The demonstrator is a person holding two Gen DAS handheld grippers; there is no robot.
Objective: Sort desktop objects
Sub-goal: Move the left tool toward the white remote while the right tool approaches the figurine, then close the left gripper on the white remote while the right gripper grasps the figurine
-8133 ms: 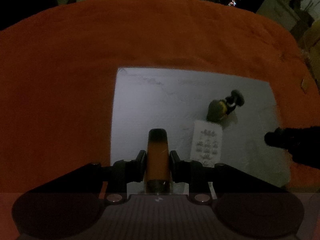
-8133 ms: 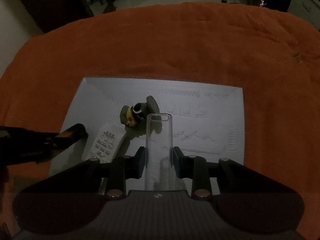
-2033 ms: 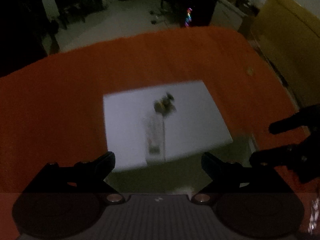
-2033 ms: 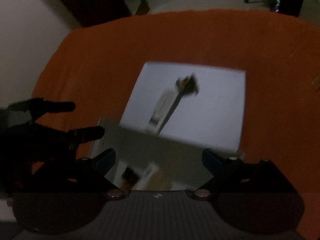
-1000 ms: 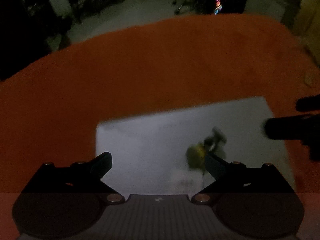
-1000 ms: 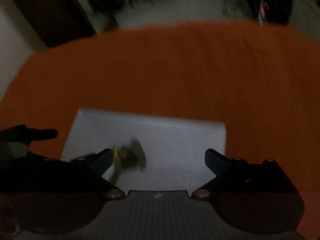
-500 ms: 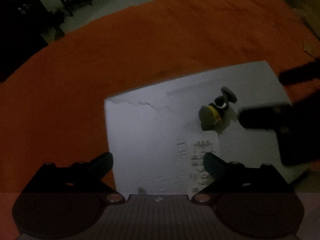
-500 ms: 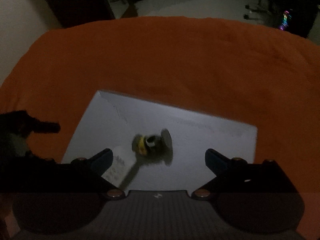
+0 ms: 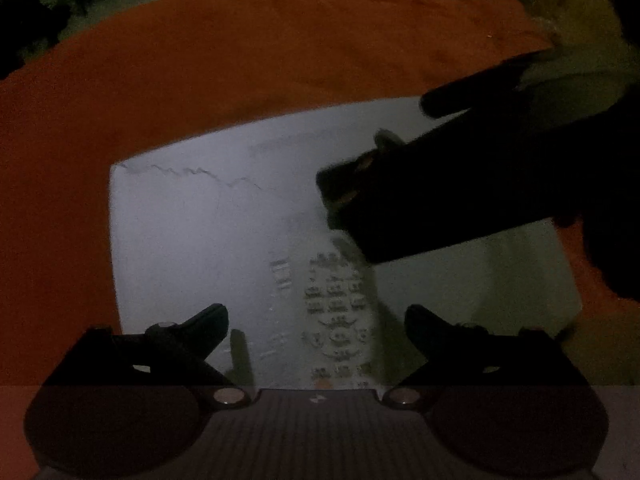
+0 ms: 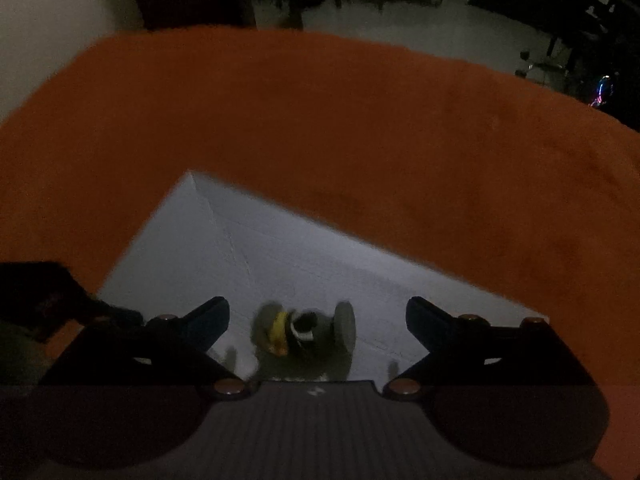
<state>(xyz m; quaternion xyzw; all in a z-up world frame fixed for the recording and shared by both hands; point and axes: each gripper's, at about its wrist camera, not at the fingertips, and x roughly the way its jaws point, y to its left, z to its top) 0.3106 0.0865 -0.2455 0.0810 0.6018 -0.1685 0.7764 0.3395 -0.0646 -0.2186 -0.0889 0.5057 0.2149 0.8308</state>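
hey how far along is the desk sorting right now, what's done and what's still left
Done: nothing visibly sorted; neither gripper holds anything. In hand: the left gripper is above the white remote, jaws closing a little but still wide and not touching it; the right gripper hangs open over the small figurine. Left: both items still lie on the white board on the orange cloth, not yet picked up.
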